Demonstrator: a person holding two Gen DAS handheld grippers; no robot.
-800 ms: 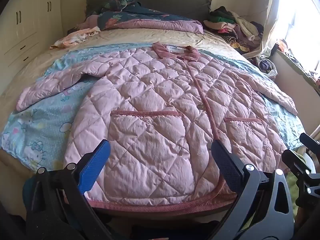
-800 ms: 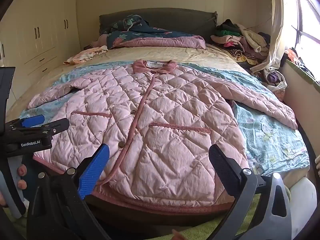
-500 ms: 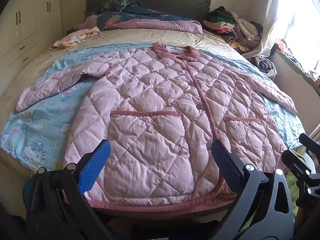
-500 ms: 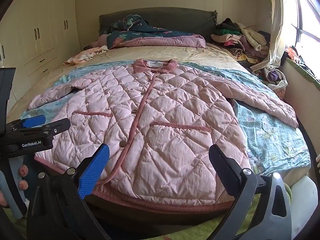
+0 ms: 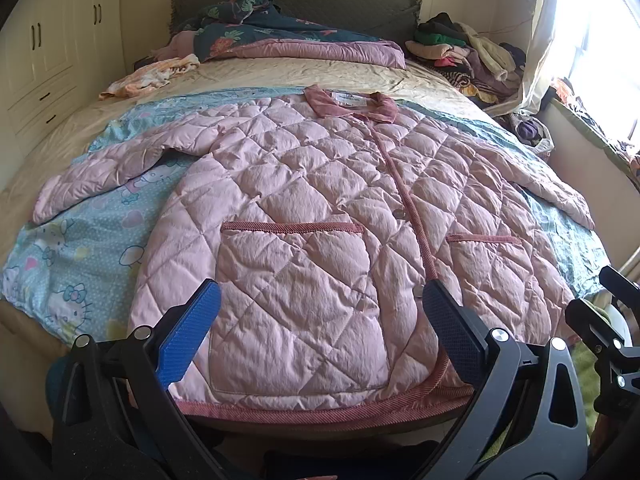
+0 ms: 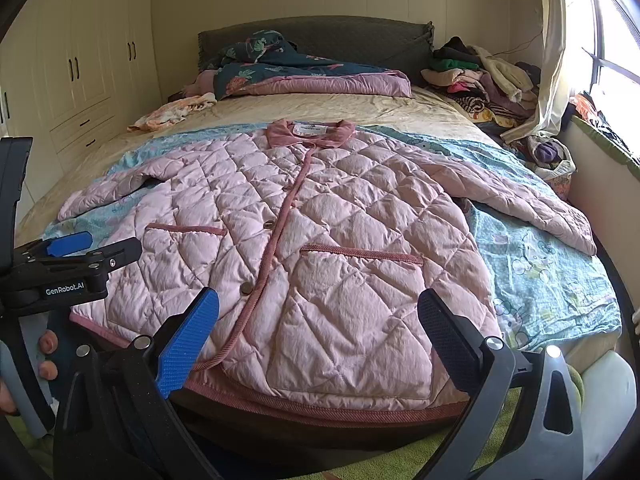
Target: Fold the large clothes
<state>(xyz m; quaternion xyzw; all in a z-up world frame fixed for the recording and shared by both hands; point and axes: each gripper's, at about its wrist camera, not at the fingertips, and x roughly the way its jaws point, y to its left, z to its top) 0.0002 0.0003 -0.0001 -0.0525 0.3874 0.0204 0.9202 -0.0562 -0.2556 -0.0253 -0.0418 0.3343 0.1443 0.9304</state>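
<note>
A large pink quilted jacket [image 5: 320,208] [image 6: 320,232] lies flat and buttoned on the bed, collar toward the headboard, both sleeves spread out, hem at the near edge. My left gripper [image 5: 318,332] hovers over the hem on the left-pocket side, jaws wide open and empty. My right gripper [image 6: 318,334] hangs above the hem near the right pocket, also open with nothing between its fingers. The left gripper's body [image 6: 60,268] shows at the left edge of the right wrist view, held by a hand [image 6: 44,356].
A light blue cartoon-print sheet [image 5: 80,264] lies under the jacket. Dark floral bedding [image 5: 280,28] and a small garment [image 5: 156,76] sit near the headboard. A pile of clothes [image 6: 484,76] fills the far right corner by the window. Cupboards [image 6: 80,72] line the left wall.
</note>
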